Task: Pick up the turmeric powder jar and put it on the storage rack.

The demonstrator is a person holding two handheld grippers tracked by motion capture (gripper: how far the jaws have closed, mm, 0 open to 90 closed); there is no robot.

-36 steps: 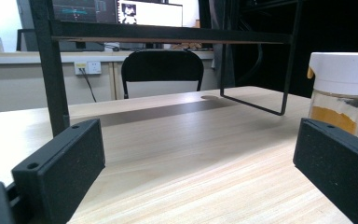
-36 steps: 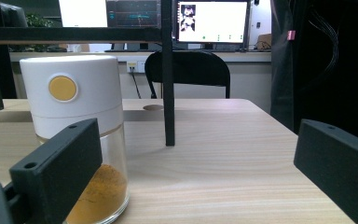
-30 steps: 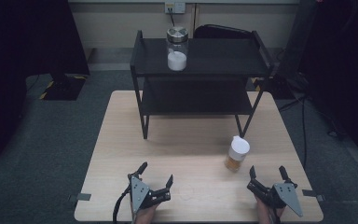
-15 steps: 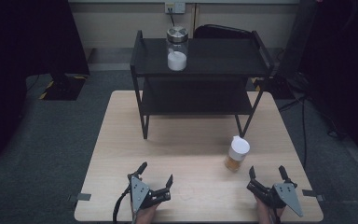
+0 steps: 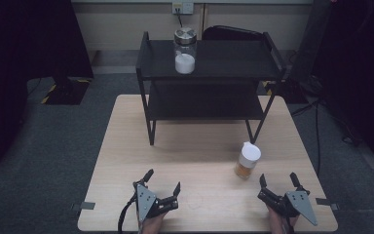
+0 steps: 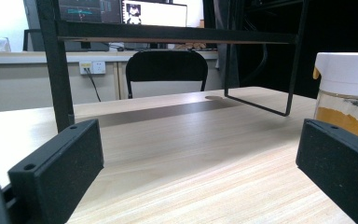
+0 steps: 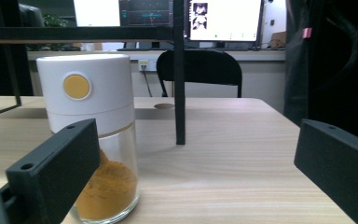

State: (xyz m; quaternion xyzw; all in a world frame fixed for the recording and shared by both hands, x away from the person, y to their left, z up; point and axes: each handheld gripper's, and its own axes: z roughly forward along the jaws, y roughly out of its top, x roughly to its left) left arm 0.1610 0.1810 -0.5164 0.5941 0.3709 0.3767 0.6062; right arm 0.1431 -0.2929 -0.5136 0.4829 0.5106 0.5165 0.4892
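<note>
A glass spice jar (image 5: 247, 161) with a white cap and orange powder stands on the wooden table (image 5: 195, 156), right of centre. The spice jar (image 7: 91, 154) rises close ahead on the left in the right gripper view and the spice jar (image 6: 346, 95) stands at the far right in the left gripper view. On the black rack's (image 5: 209, 83) top shelf sits a glass jar (image 5: 185, 51) with a metal lid and white powder. My left gripper (image 5: 162, 180) rests open near the table's front edge. My right gripper (image 5: 277, 181) rests open at the front right, just behind the spice jar.
The two-shelf black rack takes up the back half of the table. Its thin legs (image 7: 180, 74) stand ahead of the grippers. A black chair (image 6: 166, 67) and a wall socket (image 5: 182, 7) lie beyond the table. Dark furniture flanks both sides.
</note>
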